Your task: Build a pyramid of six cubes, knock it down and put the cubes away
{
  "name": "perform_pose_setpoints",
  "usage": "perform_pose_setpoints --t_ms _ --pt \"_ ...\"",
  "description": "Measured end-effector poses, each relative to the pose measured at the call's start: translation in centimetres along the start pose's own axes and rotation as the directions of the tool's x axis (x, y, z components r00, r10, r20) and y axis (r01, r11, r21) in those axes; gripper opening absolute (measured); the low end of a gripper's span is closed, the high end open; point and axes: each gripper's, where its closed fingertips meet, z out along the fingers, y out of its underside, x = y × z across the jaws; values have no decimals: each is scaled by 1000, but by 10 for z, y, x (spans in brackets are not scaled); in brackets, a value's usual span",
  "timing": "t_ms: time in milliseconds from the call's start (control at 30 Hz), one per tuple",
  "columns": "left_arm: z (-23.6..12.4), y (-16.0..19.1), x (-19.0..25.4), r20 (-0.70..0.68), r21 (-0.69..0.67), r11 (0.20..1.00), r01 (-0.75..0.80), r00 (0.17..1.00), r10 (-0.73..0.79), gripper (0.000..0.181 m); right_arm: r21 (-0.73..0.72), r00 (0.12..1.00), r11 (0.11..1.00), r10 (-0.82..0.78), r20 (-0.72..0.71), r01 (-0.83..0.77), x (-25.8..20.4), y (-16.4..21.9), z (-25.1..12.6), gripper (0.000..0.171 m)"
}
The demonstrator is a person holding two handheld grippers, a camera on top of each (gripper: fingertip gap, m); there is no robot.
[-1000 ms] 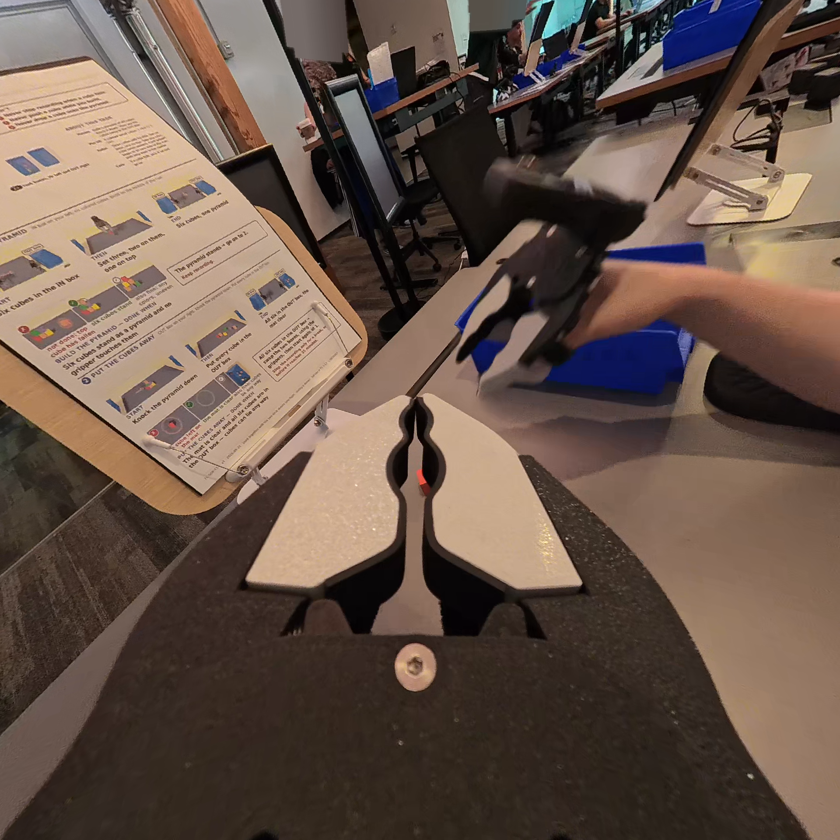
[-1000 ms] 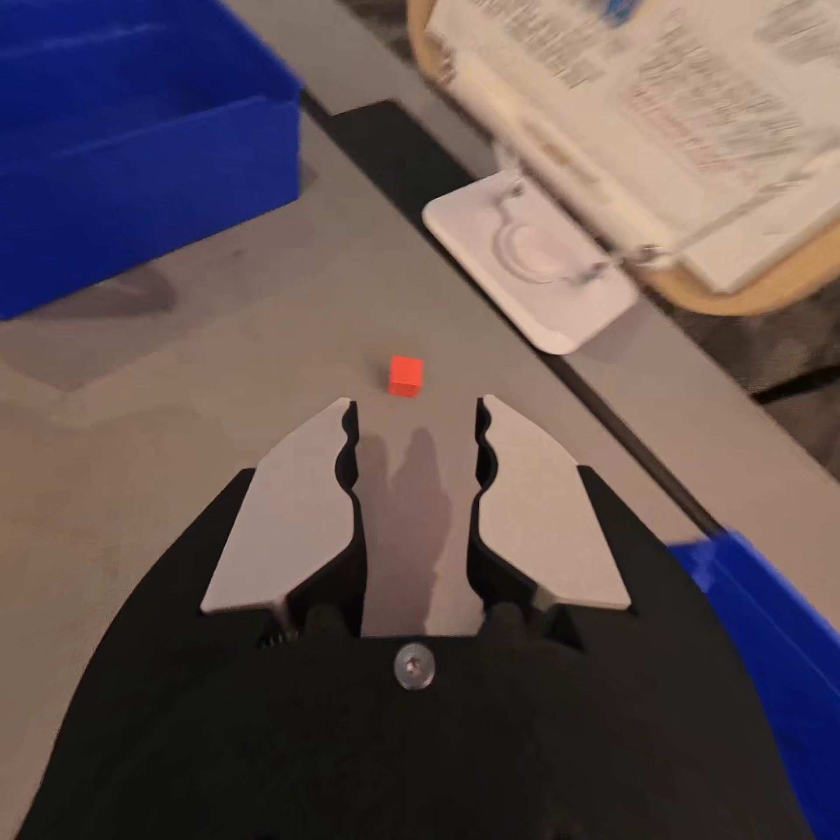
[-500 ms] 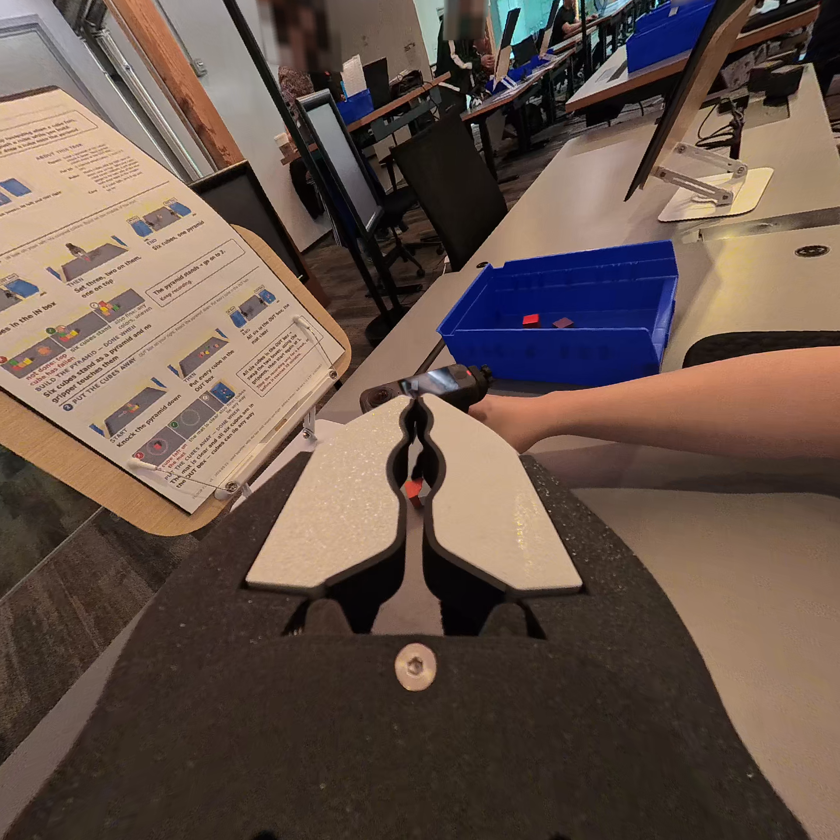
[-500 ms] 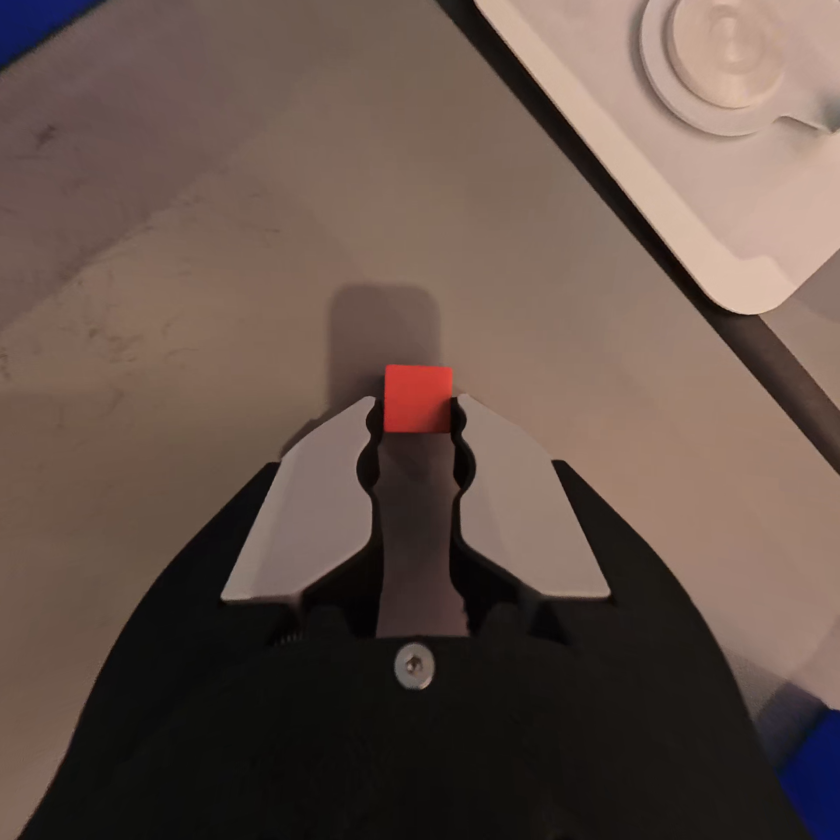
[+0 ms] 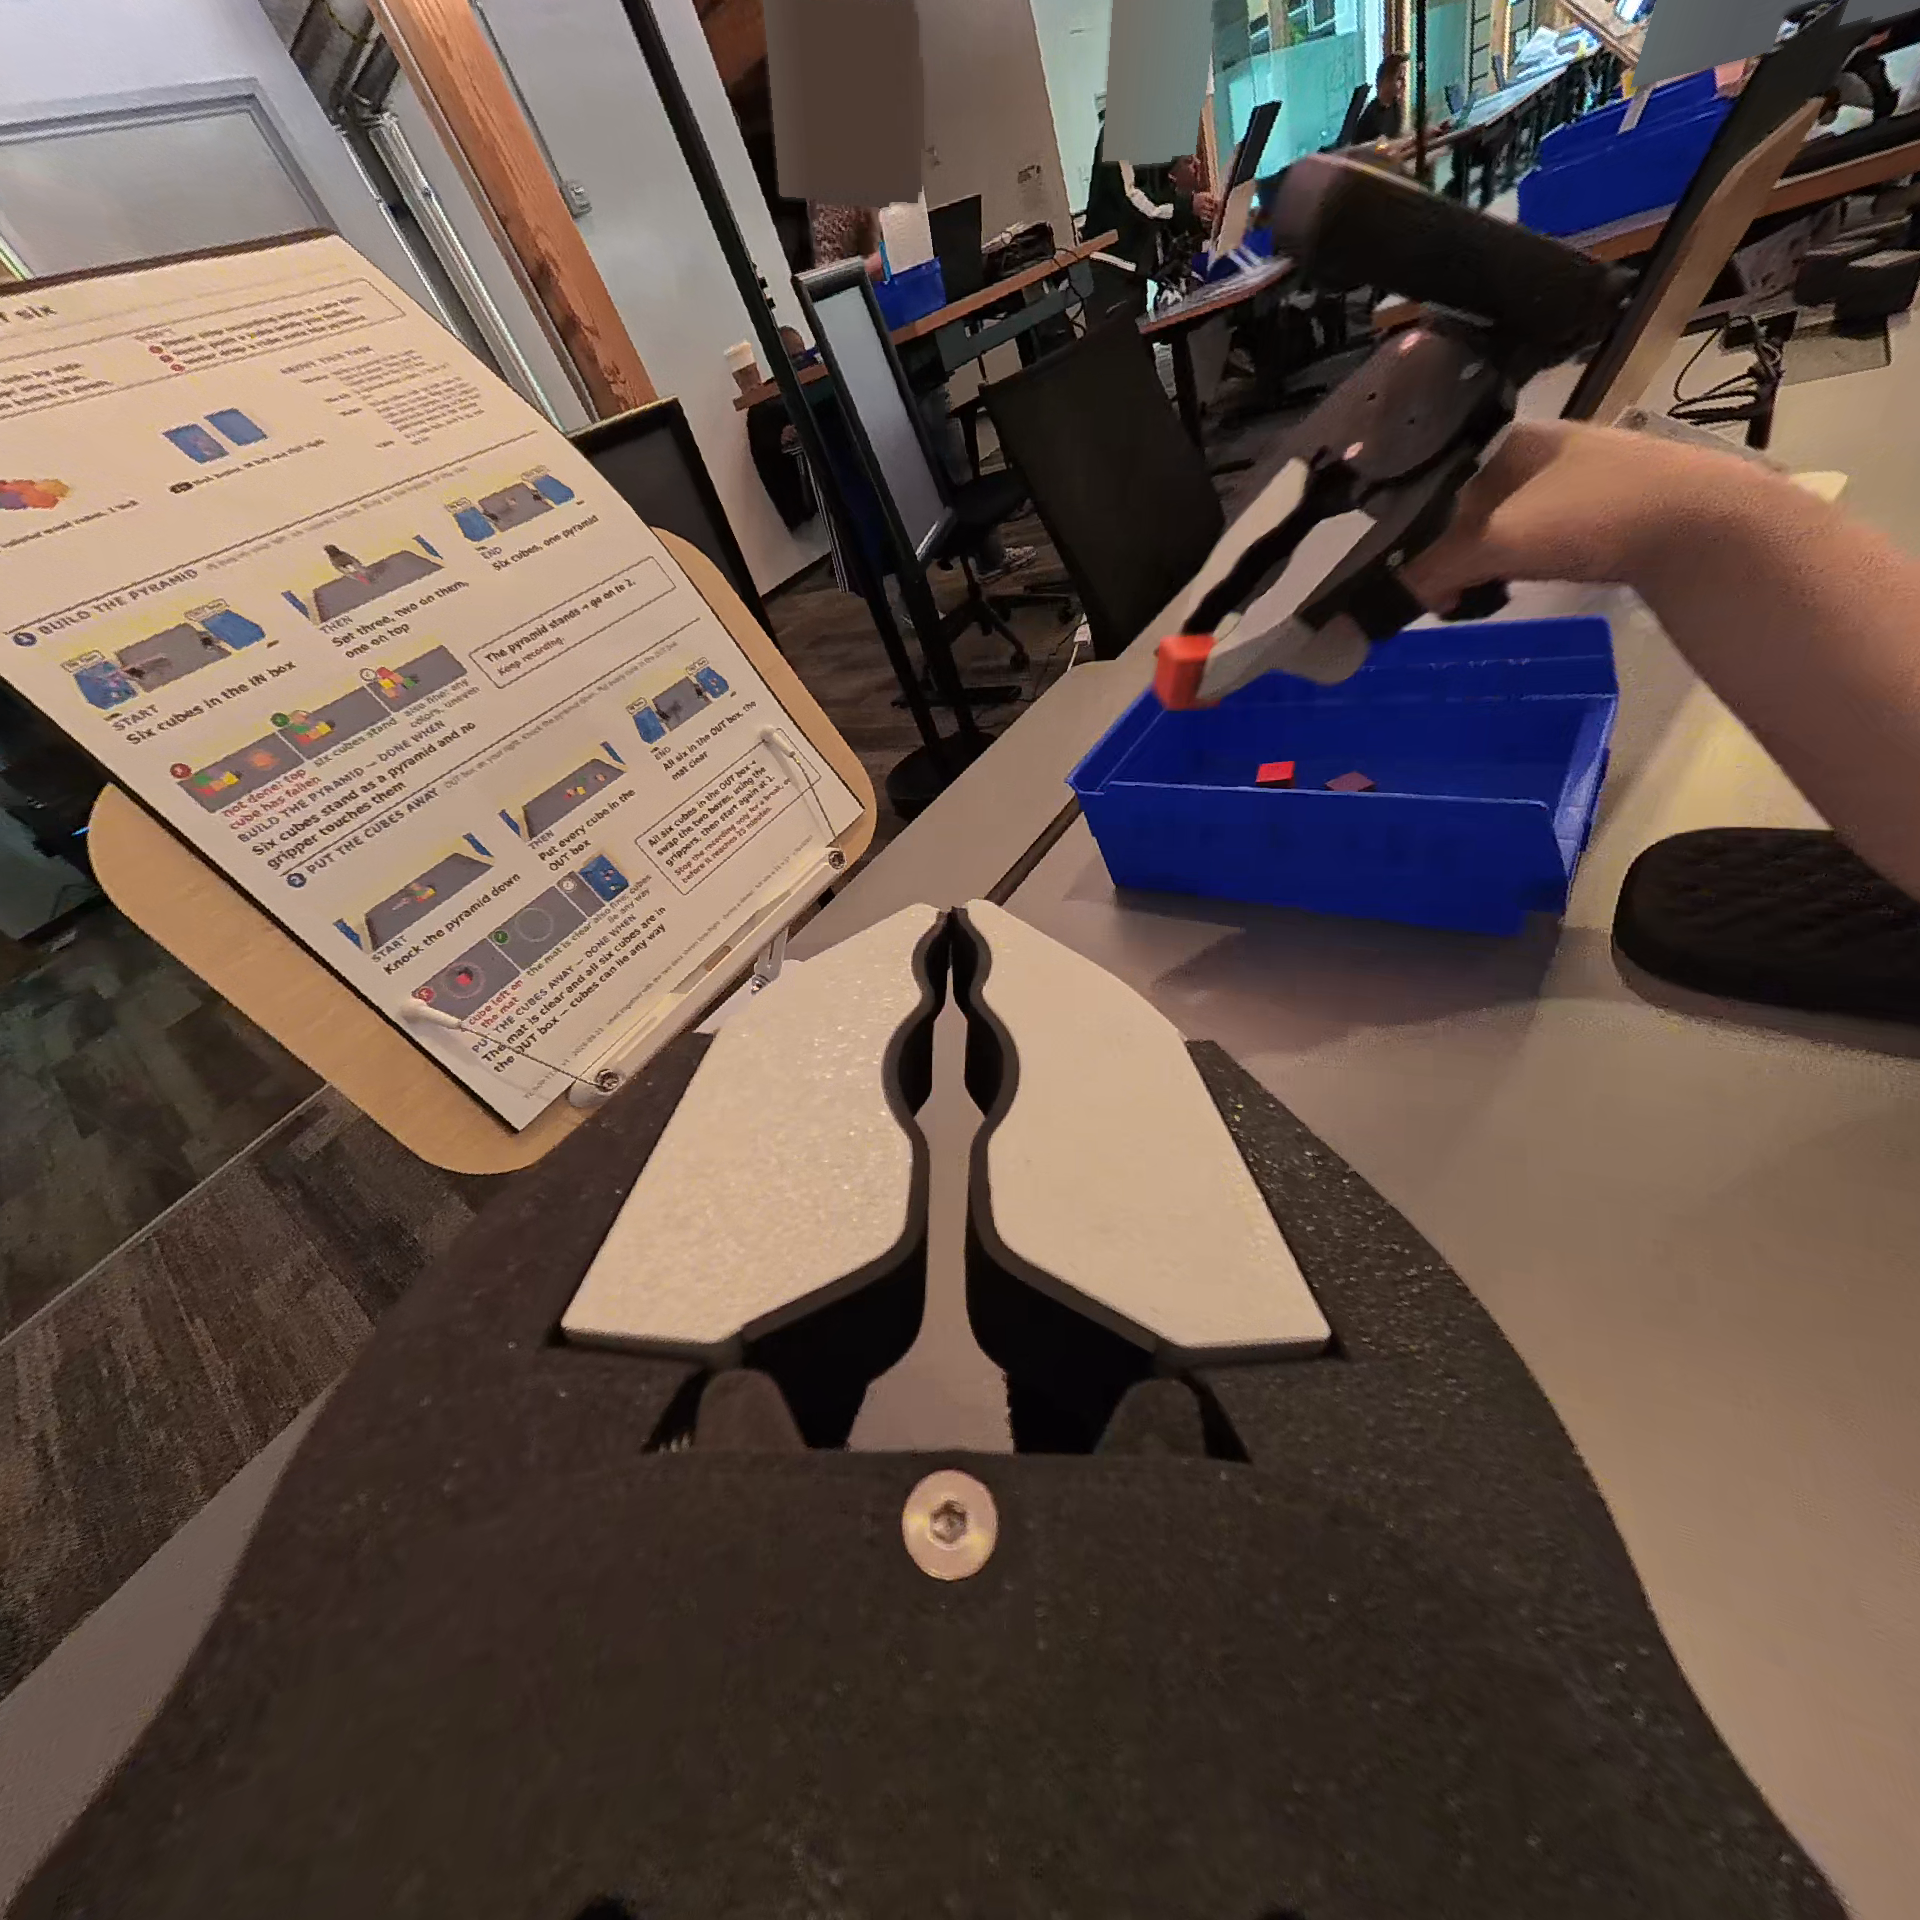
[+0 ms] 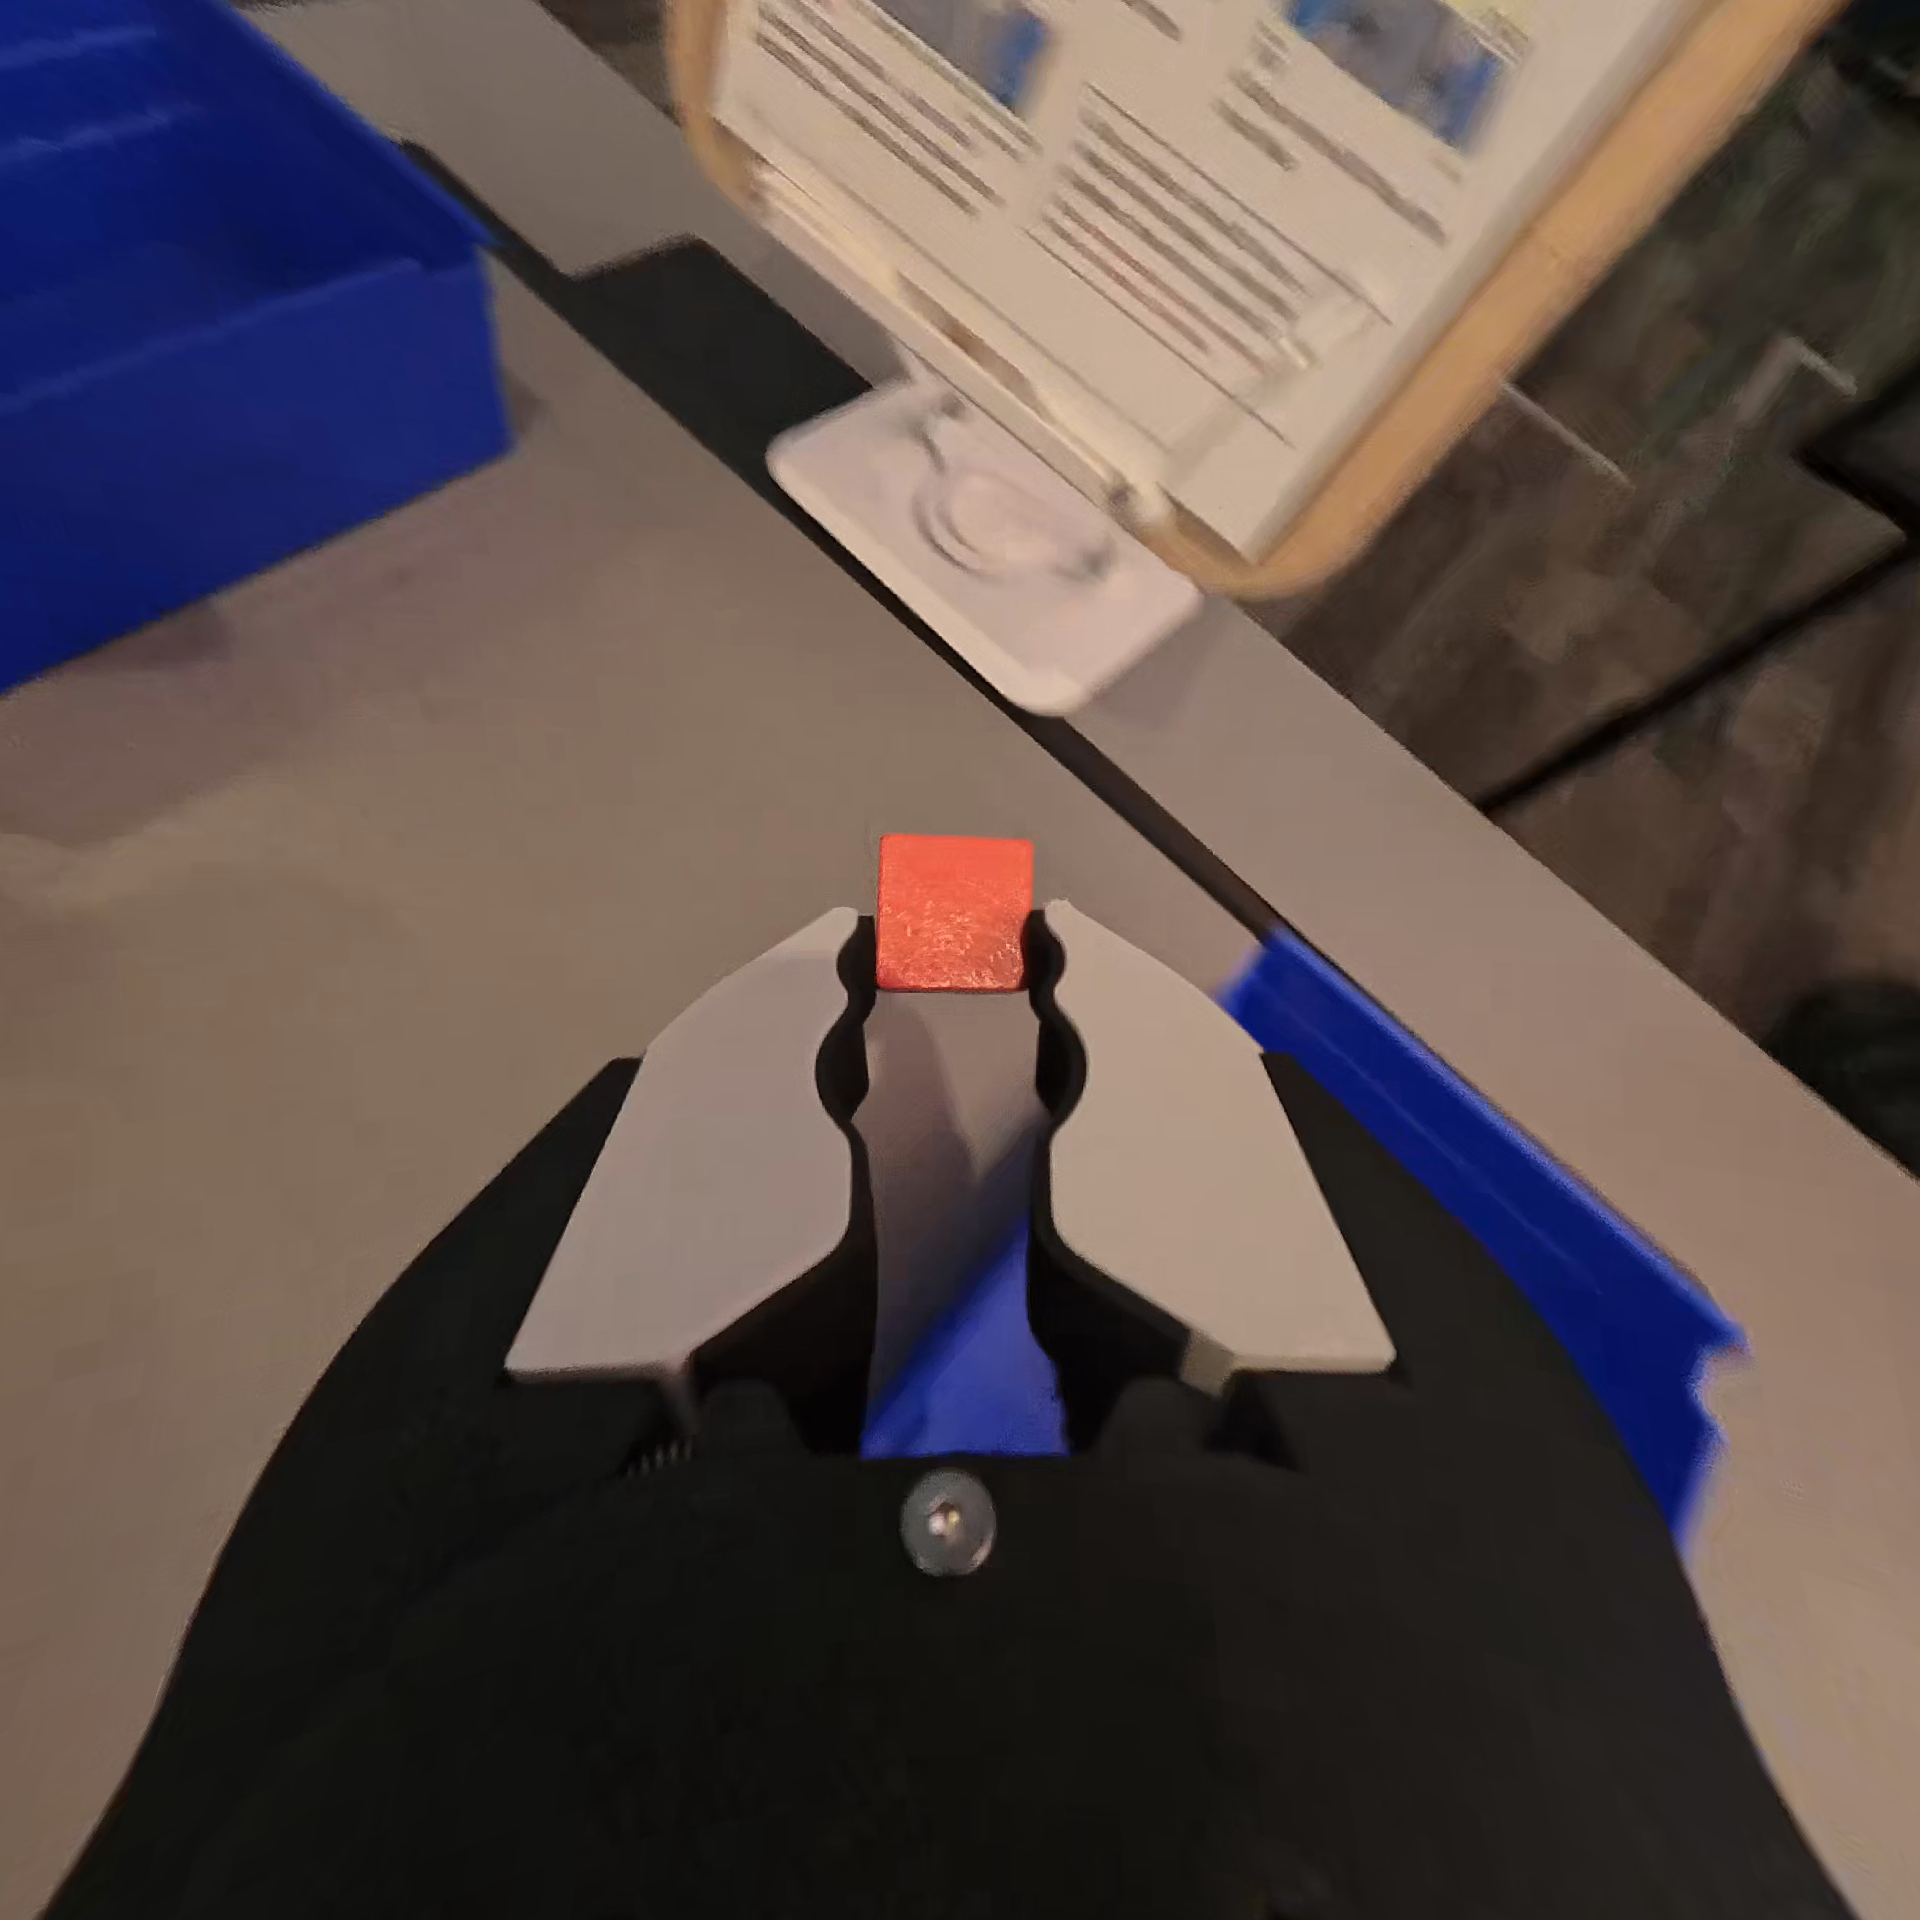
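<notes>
The right gripper (image 6: 951, 914) held an orange cube (image 6: 954, 914) pinched at its tips, lifted clear of the worktop (image 5: 1558, 1195) and just over the near corner of a blue bin (image 5: 1340, 842). Two cubes, one red (image 5: 1275, 772) and one purple (image 5: 1349, 781), already lay below it inside that bin, so putting-away looked partly done. The left gripper (image 5: 951, 920) was closed on nothing.

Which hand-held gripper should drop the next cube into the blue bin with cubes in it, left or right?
Right. The right hand-held gripper already clamps the orange cube in the air, just at the near corner of the blue bin. The left hand-held gripper is shut, holds nothing and sits farther back.
</notes>
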Motion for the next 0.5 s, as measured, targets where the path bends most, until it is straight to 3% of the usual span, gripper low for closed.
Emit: perform_pose_setpoints --t_ms 100,267,500 --pt "1 2 -1 4 -7 1000 1 1000 -1 0 -72 993 991 111 -44 -114 42 62 -24 30" --pt "3 6 -3 19 -30 1000 -4 1000 5 0 -287 989 954 115 95 -83 46 149 -19 31" --pt "5 11 -5 34 -53 999 -5 999 6 0 -418 967 908 129 218 -27 34 201 15 31"
